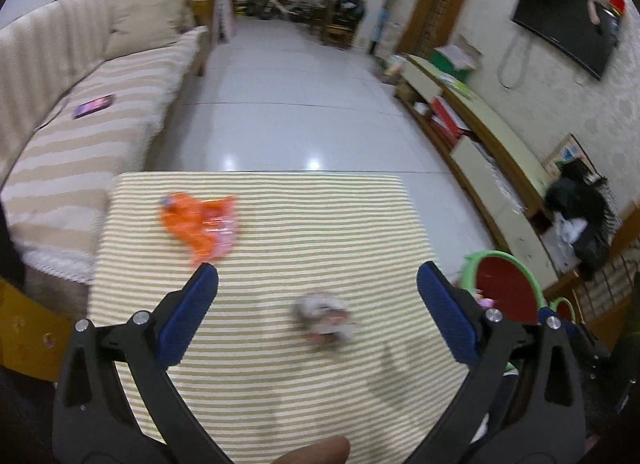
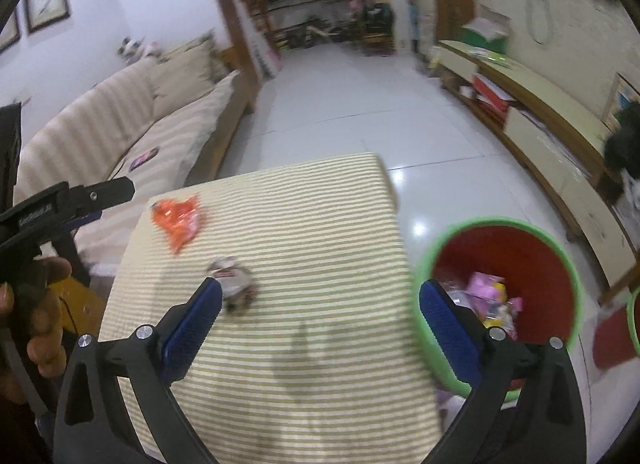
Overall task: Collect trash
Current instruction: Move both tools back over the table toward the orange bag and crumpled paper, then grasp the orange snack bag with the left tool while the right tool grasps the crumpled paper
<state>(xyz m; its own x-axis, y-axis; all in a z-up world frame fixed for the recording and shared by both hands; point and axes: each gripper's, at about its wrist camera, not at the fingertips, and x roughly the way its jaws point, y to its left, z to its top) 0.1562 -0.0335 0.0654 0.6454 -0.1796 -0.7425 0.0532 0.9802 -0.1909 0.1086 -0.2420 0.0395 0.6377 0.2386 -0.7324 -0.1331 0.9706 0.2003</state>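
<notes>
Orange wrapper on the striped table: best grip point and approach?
Take the orange wrapper at its raised crumpled bunch on the left, not the flat clear tail. It lies low on the striped table, so come from above with tongs straddling the bunch.

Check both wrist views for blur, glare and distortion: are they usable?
Left wrist: motion blur smears the crumpled wrapper; the floor shows lamp glare. Right wrist: the green-rimmed bin is soft-edged; fisheye bends the sofa. Both usable.
</notes>
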